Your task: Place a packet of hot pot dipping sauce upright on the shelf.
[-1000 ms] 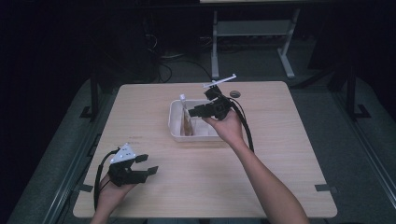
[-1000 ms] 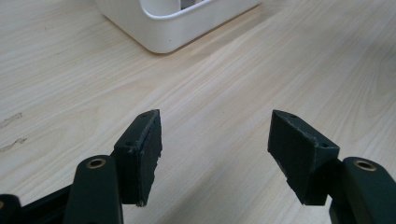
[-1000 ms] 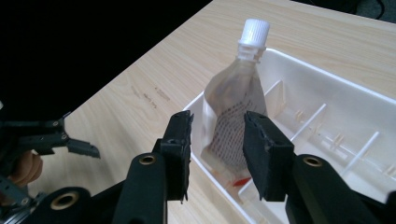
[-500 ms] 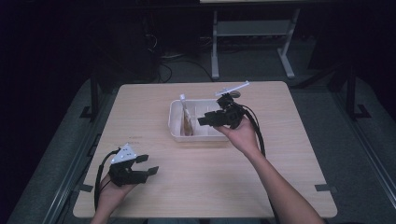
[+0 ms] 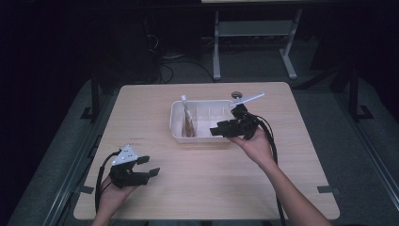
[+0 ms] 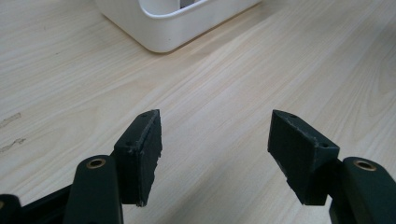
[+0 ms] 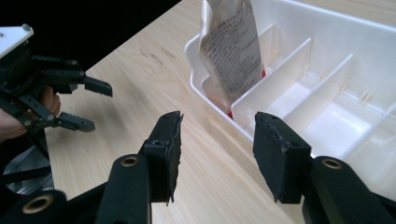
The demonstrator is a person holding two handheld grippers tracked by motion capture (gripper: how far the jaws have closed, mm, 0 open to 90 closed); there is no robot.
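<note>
I'm holding the right gripper (image 5: 217, 130) at the near right edge of the white divided tray (image 5: 178, 136), jaws pointing left across it. Its jaws have just been opening and are standing apart now, nothing between them; in the right gripper view (image 7: 215, 140) they're framing the tray's (image 7: 299, 18) near wall and bare wood. The tube (image 5: 188, 123), white with printed text and a red end at the bottom, is standing upright in the tray's leftmost compartment, leaning on a divider; I'm seeing it (image 7: 231, 51) close up past the jaw tips, not touched by them. A white cap-like piece (image 5: 184, 98) is sitting at the tray's far left corner. I'm keeping the left gripper (image 5: 148, 165) low at the near left of the wooden table (image 5: 141, 103), well apart from the tray, jaws spread wide and empty; the left gripper view (image 6: 215, 135) is showing bare tabletop (image 6: 70, 70) between them and a tray corner (image 6: 163, 32) beyond. A small dark round object (image 5: 236, 94) is lying behind the tray; can't tell what it is.
</note>
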